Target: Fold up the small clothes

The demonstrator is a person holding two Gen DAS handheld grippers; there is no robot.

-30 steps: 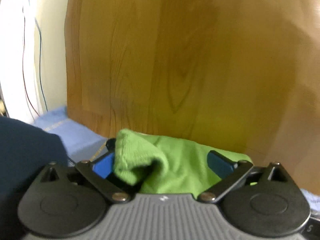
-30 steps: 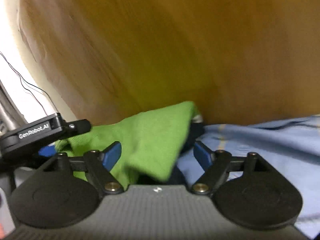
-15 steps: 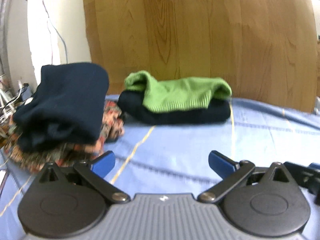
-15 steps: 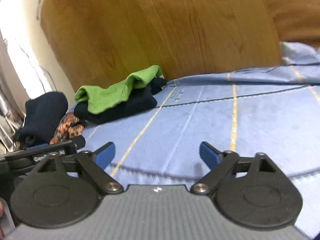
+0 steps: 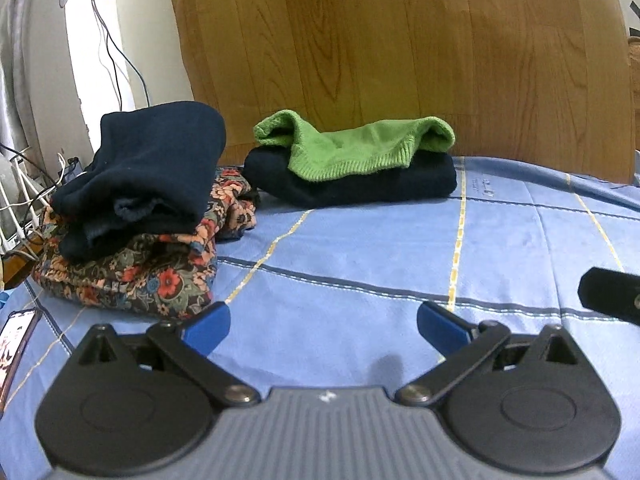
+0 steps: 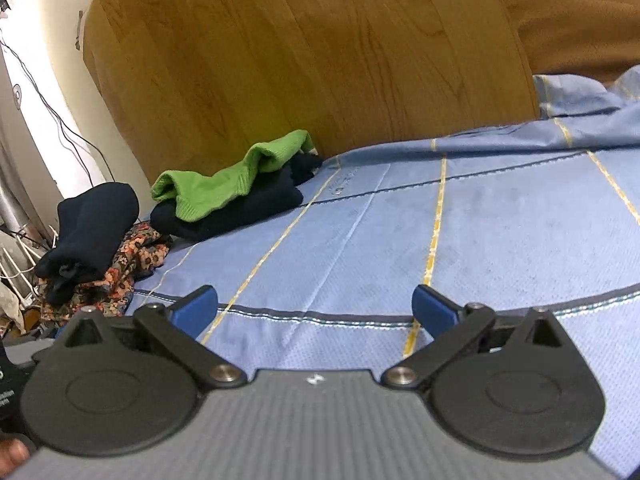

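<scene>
Lying soft, light and floppy atop the navy fold [image 5: 352, 186] at the far headboard [image 5: 400, 48], green knit [image 5: 352, 148] inviting a pinch at its ribbed hem, both grippers [image 5: 322, 326] [image 6: 314, 306] hanging spread and empty, right jaws just having widened.

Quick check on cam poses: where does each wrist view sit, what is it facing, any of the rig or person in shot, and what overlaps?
Left wrist: low over the blue checked bedsheet, facing the wooden headboard; own open left gripper shows, plus a black piece of the other gripper at the right edge.
Right wrist: further right, angled left at the same headboard; own open right gripper and a fingertip show.
Shared: green knit garment on folded navy garment, and navy bundle on floral fabric.
</scene>
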